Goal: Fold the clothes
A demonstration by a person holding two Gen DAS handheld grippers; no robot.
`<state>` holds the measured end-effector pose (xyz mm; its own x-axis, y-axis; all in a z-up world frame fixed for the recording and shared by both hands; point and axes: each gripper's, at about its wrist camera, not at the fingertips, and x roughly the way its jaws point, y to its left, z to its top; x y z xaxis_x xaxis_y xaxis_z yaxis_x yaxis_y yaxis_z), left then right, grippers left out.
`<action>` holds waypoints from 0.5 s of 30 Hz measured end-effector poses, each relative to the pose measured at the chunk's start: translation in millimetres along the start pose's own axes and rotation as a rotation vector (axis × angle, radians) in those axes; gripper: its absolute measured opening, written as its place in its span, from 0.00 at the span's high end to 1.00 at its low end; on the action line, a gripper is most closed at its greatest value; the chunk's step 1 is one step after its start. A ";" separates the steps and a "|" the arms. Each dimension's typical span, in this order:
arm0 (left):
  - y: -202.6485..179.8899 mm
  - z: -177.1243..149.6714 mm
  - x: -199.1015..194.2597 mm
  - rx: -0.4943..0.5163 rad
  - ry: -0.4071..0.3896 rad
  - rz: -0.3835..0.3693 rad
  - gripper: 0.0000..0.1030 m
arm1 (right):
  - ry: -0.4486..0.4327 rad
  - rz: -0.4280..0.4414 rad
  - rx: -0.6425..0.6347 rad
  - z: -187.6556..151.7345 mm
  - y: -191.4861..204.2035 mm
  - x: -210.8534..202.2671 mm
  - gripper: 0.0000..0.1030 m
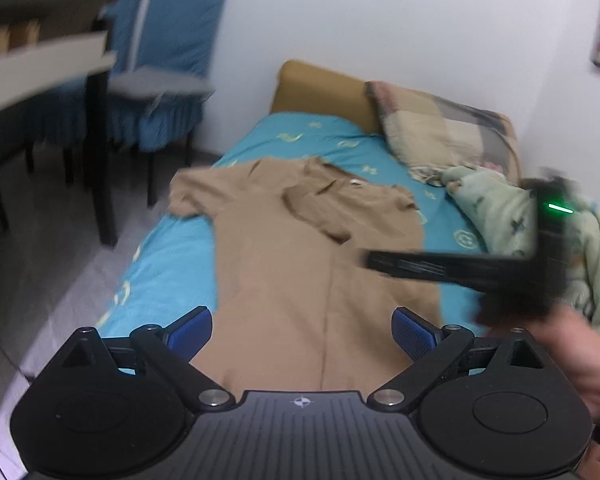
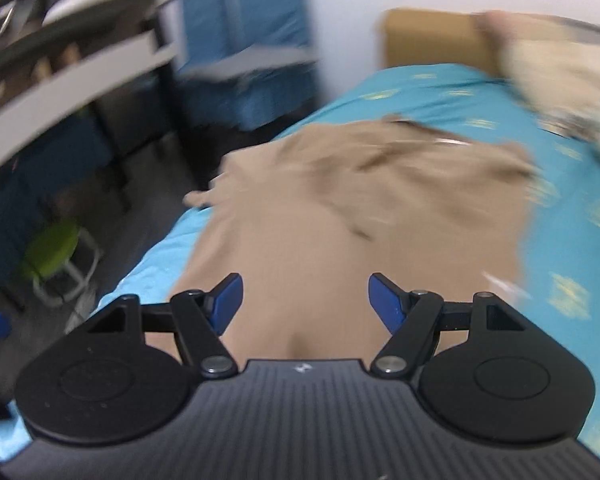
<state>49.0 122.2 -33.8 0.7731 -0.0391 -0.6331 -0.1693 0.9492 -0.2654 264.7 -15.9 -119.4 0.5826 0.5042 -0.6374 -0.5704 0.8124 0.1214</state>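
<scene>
A tan short-sleeved shirt (image 1: 284, 248) lies spread lengthwise on the turquoise bed sheet (image 1: 168, 264), collar end far from me, sleeves out to both sides. My left gripper (image 1: 302, 332) hovers open above the shirt's near hem, nothing between its blue pads. The right gripper's body crosses the left wrist view as a black blur (image 1: 480, 268) over the shirt's right edge, a hand (image 1: 580, 352) behind it. In the right wrist view the right gripper (image 2: 305, 300) stands open over the shirt (image 2: 360, 216), holding nothing; that view is smeared by motion.
A patterned pillow (image 1: 440, 128) and a pale green blanket (image 1: 496, 208) lie along the bed's right side by the white wall. To the left stand a dark-legged table (image 1: 40, 64), blue-covered chairs (image 1: 168, 56) and a green stool (image 2: 56, 252) on the floor.
</scene>
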 end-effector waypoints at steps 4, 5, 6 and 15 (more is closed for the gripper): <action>23.1 1.9 12.2 -0.096 -0.036 0.069 0.05 | 0.016 0.039 -0.168 23.7 50.6 86.9 0.30; 26.1 2.4 15.0 -0.109 -0.050 0.095 0.05 | 0.020 0.049 -0.210 29.7 63.3 108.6 0.31; 28.8 2.9 18.0 -0.121 -0.062 0.123 0.05 | 0.024 0.058 -0.252 35.6 75.9 130.3 0.31; 59.6 2.3 51.4 -0.269 -0.032 0.186 0.05 | -0.012 -0.054 -0.367 75.1 116.1 237.8 0.63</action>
<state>80.1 177.5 -80.5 0.7318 0.1411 -0.6668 -0.4615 0.8225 -0.3325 380.6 220.3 -199.8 0.6230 0.4691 -0.6259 -0.7071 0.6799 -0.1943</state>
